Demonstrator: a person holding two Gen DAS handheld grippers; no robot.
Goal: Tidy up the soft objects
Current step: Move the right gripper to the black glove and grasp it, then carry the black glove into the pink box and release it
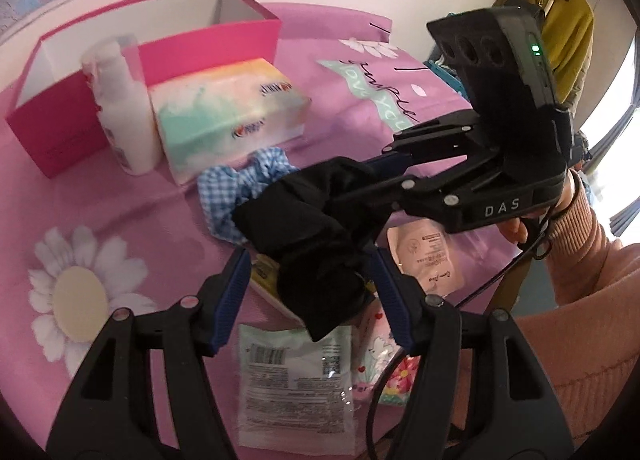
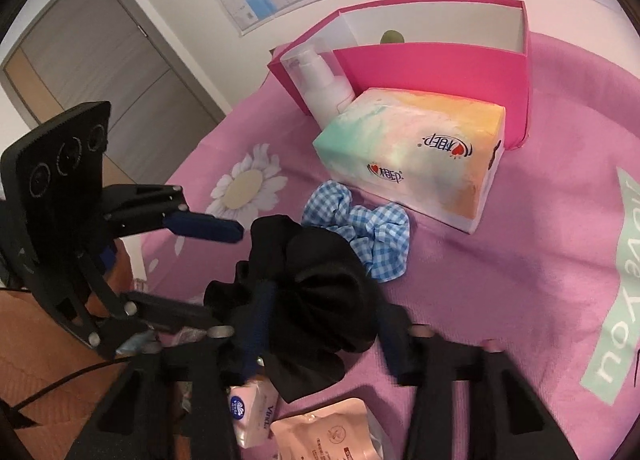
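Observation:
A black scrunchie (image 1: pixel 312 228) (image 2: pixel 320 272) hangs just above the pink bedspread (image 1: pixel 160 220). My right gripper (image 1: pixel 340 180) (image 2: pixel 324 300) comes in from the right in the left wrist view and is shut on the scrunchie's upper folds. My left gripper (image 1: pixel 310 260) (image 2: pixel 226 272) stands open with the black scrunchie hanging between its blue pads (image 1: pixel 232 300); its upper finger (image 2: pixel 208 228) stays just clear of the fabric. A blue checked scrunchie (image 1: pixel 240 180) (image 2: pixel 372 228) lies on the bedspread right behind, in front of a pastel tissue pack (image 1: pixel 224 112) (image 2: pixel 420 148).
An open pink box (image 1: pixel 208 44) (image 2: pixel 440 60) stands behind the tissue pack, with a white pump bottle (image 1: pixel 124 108) (image 2: pixel 320 84) at its front. Flat packets lie under the grippers: a pink sachet (image 1: pixel 428 256) (image 2: pixel 332 432), a white-green packet (image 1: pixel 296 376), a small tissue pack (image 2: pixel 256 416). A person's sleeve (image 1: pixel 580 300) fills the right.

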